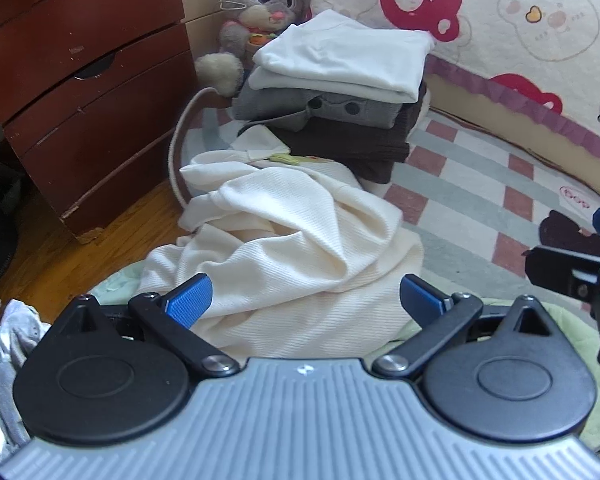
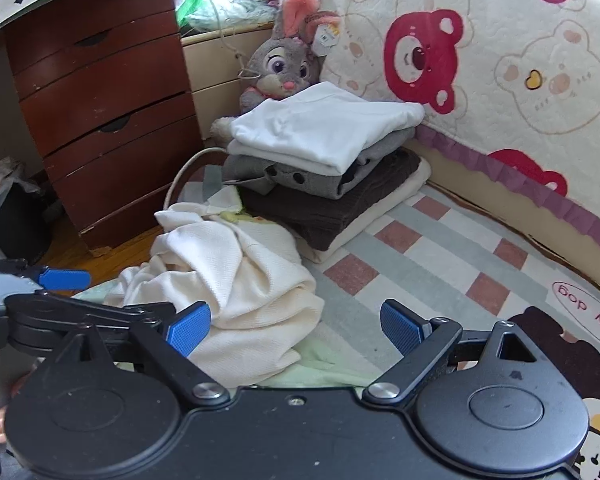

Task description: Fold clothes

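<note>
A crumpled cream garment (image 1: 284,240) lies heaped on the checked bed cover (image 1: 472,200), its length running toward the stack of folded clothes (image 1: 340,92) just behind it. The left gripper (image 1: 304,300) and right gripper (image 2: 296,328) hover nearby, jaws spread, empty. A plush rabbit (image 1: 260,4) sits behind the stack, a wooden dresser (image 1: 84,80) beside it.

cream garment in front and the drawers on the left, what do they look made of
Cream garment: soft knit fabric, probably cotton, matte; fine ribbed texture and loose folds show it. Drawers: wood or wood veneer, reddish-brown with a slight sheen; chipped edges near the bottom expose paler material.
</note>
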`<state>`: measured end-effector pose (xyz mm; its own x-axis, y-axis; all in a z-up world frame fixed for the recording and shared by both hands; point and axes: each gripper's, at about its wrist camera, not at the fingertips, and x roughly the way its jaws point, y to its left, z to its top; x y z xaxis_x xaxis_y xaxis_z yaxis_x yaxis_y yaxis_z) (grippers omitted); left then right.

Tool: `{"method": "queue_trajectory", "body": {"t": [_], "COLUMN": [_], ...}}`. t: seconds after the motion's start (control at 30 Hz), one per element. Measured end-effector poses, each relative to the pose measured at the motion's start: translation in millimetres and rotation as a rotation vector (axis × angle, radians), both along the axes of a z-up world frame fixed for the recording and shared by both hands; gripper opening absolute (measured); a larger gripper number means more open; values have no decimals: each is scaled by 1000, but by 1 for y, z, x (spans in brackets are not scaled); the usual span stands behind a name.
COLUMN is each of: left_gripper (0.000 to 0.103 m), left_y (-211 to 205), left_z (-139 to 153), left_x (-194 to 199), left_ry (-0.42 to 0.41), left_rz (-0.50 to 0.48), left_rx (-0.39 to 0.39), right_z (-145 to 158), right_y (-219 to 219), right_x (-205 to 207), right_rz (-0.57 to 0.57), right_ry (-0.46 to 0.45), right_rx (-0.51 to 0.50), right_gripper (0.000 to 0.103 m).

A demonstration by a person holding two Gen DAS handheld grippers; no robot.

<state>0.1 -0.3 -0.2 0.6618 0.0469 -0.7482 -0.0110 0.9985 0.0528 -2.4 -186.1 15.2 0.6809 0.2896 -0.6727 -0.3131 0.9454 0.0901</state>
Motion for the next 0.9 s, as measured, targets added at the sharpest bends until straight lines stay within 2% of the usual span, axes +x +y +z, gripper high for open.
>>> {"method": "queue_trajectory", "body": {"t": [0.07, 0.13, 0.2, 0.33, 0.43, 0.9], "left_gripper": [101, 101, 100, 100, 100, 100], "left_y": [-1, -17, -22, 4, 8, 10], "left_z": [-1, 1, 0, 0, -3, -11], "left_x": [0, 1, 2, 0, 4, 3], "left_ry": [5, 8, 13, -26, -1, 32], "left_rz": [12, 16, 7, 16, 18, 46], "left_rx": [-2, 51, 28, -66, -97, -96], "right_z": [0, 0, -1, -1, -3, -7], "right_y": [-2, -5, -7, -11, -10, -19], "right_x": [1, 1, 2, 2, 1, 3], "right_rz": [-3, -6, -9, -21, -42, -62], "right_ry": [0, 1, 1, 4, 3, 15], "right_rx": [16, 31, 47, 52, 31, 52], "right_gripper": [94, 94, 94, 94, 94, 94]}}
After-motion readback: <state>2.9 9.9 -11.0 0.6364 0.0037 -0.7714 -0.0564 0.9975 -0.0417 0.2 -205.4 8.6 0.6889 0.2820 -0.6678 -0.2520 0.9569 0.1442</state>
